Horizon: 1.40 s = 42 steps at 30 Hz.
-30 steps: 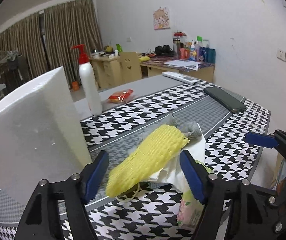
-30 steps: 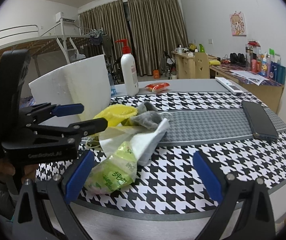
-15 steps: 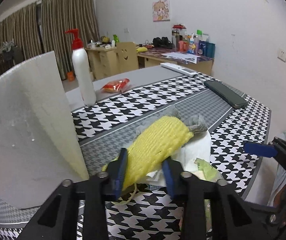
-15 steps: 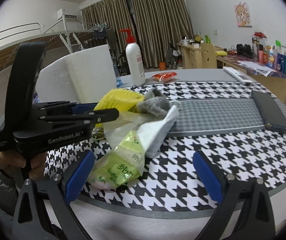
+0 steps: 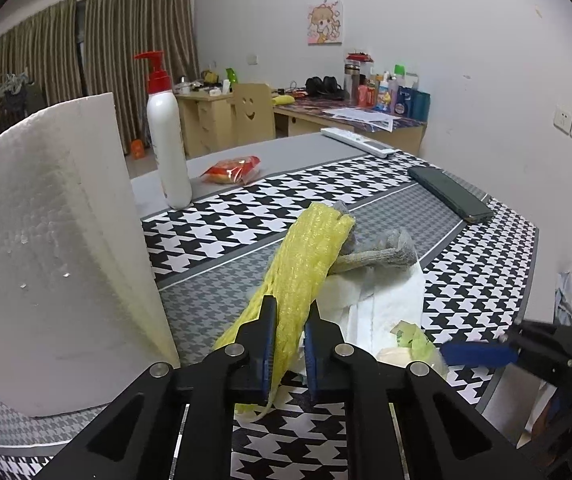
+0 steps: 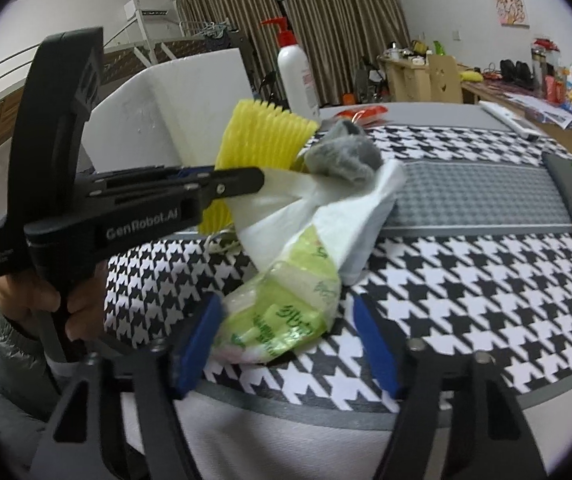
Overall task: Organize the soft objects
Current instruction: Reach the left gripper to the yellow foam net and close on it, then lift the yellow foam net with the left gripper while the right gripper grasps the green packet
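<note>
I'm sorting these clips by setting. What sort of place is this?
Most likely a lived-in bedroom or dorm-style room at home: a loft bed frame by long curtains, and a cluttered desk with toiletries under a cartoon poster.

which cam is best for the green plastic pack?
Right wrist: the green plastic pack lies large and unblocked between the open right gripper. Left wrist shows only a green sliver behind the left gripper, shut on the yellow foam net.
</note>
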Each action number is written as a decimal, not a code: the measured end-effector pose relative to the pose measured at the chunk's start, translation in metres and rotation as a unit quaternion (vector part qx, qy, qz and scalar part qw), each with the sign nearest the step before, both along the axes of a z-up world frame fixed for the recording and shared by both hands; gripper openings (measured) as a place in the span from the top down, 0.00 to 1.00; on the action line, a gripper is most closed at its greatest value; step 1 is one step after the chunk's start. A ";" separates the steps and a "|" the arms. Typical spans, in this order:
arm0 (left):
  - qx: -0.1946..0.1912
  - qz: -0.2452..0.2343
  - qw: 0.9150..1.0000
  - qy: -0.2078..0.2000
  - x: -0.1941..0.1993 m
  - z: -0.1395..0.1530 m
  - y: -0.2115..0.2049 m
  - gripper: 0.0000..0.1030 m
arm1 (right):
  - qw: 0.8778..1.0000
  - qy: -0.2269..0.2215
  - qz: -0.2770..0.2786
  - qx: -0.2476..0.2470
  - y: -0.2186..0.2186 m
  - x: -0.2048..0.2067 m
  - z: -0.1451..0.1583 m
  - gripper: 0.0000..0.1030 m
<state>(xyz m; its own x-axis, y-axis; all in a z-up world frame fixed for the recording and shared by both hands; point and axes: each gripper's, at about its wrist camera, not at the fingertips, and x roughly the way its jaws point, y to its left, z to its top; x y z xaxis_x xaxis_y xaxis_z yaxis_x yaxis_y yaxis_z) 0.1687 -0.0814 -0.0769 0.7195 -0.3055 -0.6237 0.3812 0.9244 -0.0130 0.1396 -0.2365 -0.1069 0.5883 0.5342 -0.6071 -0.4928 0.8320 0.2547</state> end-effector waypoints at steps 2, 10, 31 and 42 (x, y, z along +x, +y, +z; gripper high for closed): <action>0.000 -0.001 1.000 -0.003 -0.002 0.001 0.000 0.87 | 1.000 -0.001 0.001 -0.001 0.001 -0.002 0.000 0.40; -0.009 0.000 1.000 -0.022 -0.016 0.010 0.005 0.89 | 1.000 -0.008 0.008 -0.003 0.001 -0.009 0.006 0.70; -0.031 0.004 0.998 -0.062 -0.050 0.043 0.024 0.89 | 0.999 -0.045 -0.001 -0.008 0.003 -0.021 0.025 0.90; -0.031 0.010 0.999 -0.044 -0.041 0.040 0.024 0.87 | 0.999 -0.045 -0.009 -0.007 -0.001 -0.019 0.026 0.90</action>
